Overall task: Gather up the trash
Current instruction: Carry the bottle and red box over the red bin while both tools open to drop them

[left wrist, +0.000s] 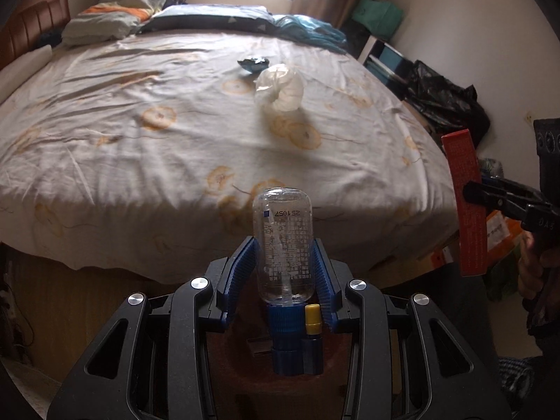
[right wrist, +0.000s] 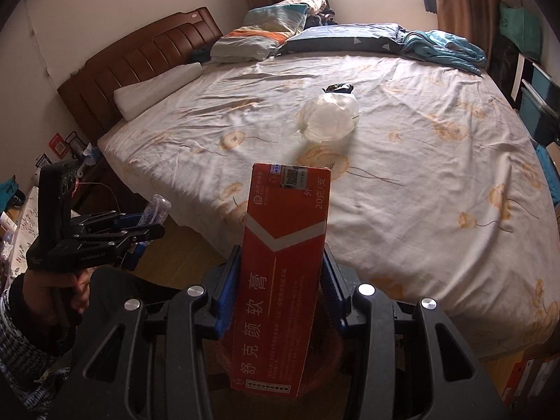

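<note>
Now I hold two pieces of trash at once, and both grips worry me a little. The left gripper (left wrist: 284, 273) pinches a clear plastic bottle (left wrist: 283, 245) between its blue ribbed fingers (left wrist: 241, 273); the bottle is upside down, with its blue cap and a small yellow plug toward the gripper body, and its body is smooth and round, so I think it can slip or turn if I swing the arm fast. The right gripper (right wrist: 280, 280) is closed on a red carton box (right wrist: 280, 273), gripped on its narrow sides around the middle, while the two long ends stick out free; I judge that thin carton can bend under pressure, and then the box can tilt or drop. The two grippers are near each other in front of the foot of the bed (left wrist: 87, 161), so I can also knock one held thing with the other. I do not see any bin in these views, so I cannot say where to put them. Farther on the sheet lies a crumpled white plastic bag (left wrist: 280, 87), and just behind it a small dark wrapper (left wrist: 252, 62). Both are still to be collected, but my grippers are full. If I reach for the light bag now, I must release something first, or I only push it away.
</note>
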`<state>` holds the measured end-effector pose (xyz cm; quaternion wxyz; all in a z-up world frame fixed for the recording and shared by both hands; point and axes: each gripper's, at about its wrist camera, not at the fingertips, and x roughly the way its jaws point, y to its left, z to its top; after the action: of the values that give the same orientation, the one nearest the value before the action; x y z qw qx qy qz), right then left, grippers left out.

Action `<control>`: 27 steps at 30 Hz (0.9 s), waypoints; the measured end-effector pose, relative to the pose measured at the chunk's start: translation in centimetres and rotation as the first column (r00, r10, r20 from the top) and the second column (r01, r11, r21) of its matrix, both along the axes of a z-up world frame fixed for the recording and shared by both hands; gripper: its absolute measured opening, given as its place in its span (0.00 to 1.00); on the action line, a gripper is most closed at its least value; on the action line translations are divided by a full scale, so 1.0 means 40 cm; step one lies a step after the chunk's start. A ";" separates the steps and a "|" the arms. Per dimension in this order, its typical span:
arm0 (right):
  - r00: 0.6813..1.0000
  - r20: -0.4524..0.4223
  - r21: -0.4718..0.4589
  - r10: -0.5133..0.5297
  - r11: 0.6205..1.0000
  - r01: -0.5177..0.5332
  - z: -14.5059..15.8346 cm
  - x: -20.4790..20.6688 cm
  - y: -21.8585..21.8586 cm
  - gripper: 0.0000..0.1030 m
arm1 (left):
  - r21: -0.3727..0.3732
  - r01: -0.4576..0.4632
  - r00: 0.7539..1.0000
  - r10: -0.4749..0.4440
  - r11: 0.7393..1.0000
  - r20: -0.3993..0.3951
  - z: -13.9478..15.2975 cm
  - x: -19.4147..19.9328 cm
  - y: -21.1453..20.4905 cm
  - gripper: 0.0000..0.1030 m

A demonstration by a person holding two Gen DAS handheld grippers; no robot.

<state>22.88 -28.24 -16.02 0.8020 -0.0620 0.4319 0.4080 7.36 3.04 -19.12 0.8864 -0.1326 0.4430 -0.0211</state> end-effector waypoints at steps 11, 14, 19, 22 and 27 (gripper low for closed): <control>0.996 -0.065 -0.117 0.068 0.990 -0.076 -0.137 -0.082 0.026 0.41 | -0.033 0.023 0.994 -0.027 0.999 -0.106 -0.116 -0.051 -0.042 0.36; 0.992 -0.096 -0.147 0.083 0.984 -0.096 -0.181 -0.092 0.034 0.41 | -0.045 0.031 0.989 -0.037 0.999 -0.141 -0.154 -0.056 -0.054 0.36; 0.984 -0.139 -0.204 0.111 0.969 -0.138 -0.255 -0.109 0.052 0.41 | -0.064 0.041 0.977 -0.053 0.997 -0.209 -0.222 -0.056 -0.067 0.36; 0.978 -0.170 -0.230 0.121 0.960 -0.158 -0.297 -0.115 0.060 0.41 | -0.081 0.042 0.966 -0.061 0.996 -0.251 -0.267 -0.051 -0.073 0.36; 0.968 -0.216 -0.278 0.128 0.942 -0.187 -0.365 -0.122 0.075 0.41 | -0.109 0.046 0.947 -0.078 0.993 -0.312 -0.339 -0.044 -0.085 0.36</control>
<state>18.00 -25.24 -30.61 0.7022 -0.1756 0.5579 0.4060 5.59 -0.36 -32.70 0.7953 -0.1644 0.5815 -0.0497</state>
